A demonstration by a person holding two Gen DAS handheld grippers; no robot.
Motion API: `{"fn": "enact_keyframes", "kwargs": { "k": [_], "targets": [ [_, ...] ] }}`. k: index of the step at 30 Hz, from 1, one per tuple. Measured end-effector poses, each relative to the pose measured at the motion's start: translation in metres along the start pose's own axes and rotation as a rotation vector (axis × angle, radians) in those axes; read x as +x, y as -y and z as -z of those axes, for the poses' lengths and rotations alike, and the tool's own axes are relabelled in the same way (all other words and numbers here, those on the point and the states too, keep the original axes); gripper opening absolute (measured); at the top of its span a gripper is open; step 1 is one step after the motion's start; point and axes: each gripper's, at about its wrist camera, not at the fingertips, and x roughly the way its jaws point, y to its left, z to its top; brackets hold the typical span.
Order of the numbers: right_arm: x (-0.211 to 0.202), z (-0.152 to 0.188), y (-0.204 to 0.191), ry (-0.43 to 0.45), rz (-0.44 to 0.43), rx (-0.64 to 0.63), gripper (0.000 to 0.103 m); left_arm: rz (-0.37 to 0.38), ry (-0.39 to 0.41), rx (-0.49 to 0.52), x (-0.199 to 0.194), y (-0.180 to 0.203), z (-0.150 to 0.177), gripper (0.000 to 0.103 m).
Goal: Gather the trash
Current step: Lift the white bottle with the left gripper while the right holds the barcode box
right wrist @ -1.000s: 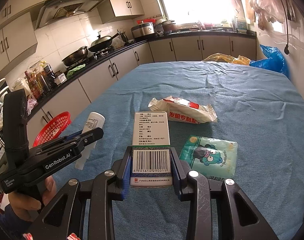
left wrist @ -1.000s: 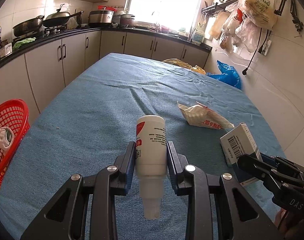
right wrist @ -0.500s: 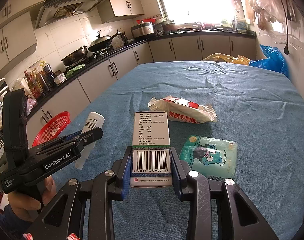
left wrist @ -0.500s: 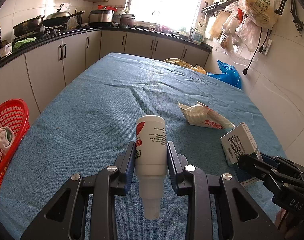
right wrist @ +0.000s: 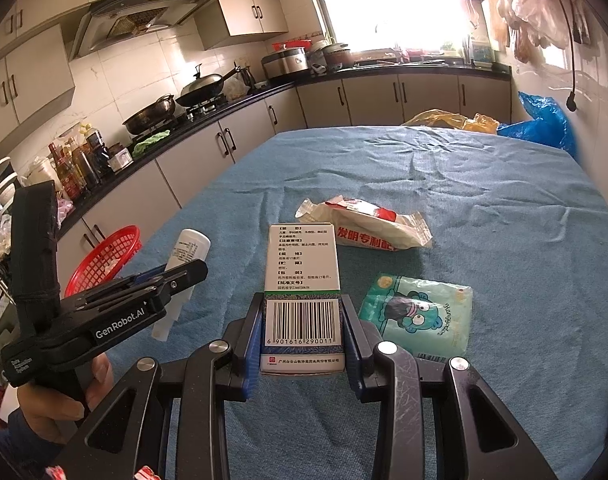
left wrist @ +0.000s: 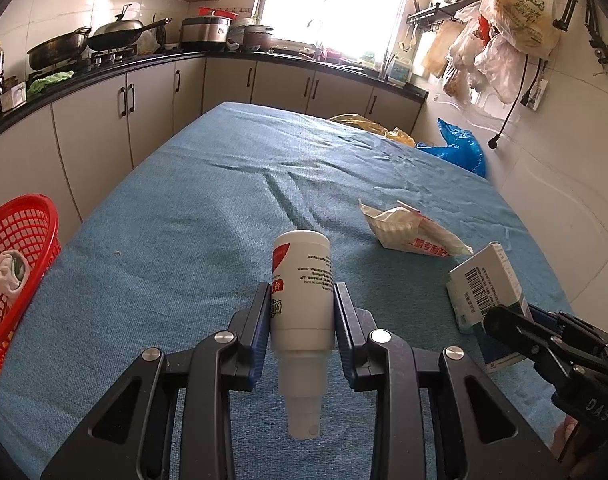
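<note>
My left gripper [left wrist: 302,294] is shut on a white plastic bottle [left wrist: 301,280] with a red label, held above the blue tablecloth [left wrist: 208,208] with its cap end toward the camera. My right gripper [right wrist: 302,304] is shut on a white and green medicine box [right wrist: 302,268] with a barcode; the same box [left wrist: 484,288] shows at the right of the left wrist view. On the cloth lie a crumpled white and red wrapper [right wrist: 368,230] and a green tissue pack with a cartoon bear [right wrist: 420,312]. The left gripper [right wrist: 180,272] with its bottle [right wrist: 184,256] appears at the left of the right wrist view.
A red mesh basket [left wrist: 12,264] with crumpled white trash inside stands off the table's left edge. Grey kitchen cabinets [left wrist: 104,120] and a stove with pans run along the left and back. Yellow and blue plastic bags [left wrist: 456,148] sit at the far right corner.
</note>
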Motion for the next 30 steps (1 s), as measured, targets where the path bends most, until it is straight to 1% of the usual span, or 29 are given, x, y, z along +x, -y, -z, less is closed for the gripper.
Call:
{"fn": "enact_keyframes", "kwargs": {
  "k": [7,14,16,30],
  "targets": [
    [0.0,-0.001,0.005,0.001,0.032,0.022,0.037,-0.041,0.018,0.011,-0.006,0.006,0.002,0.029],
    [-0.013,0.006,-0.006,0.012,0.031,0.023,0.037,-0.069,0.051,0.036,-0.029,0.004,0.011,0.029],
    [-0.015,0.009,-0.01,0.015,0.025,0.022,0.037,-0.086,0.061,0.045,-0.036,0.002,0.014,0.029],
    [-0.017,0.018,-0.042,-0.026,-0.029,0.02,0.037,-0.118,0.104,0.031,-0.063,-0.017,0.02,0.029]
  ]
}}
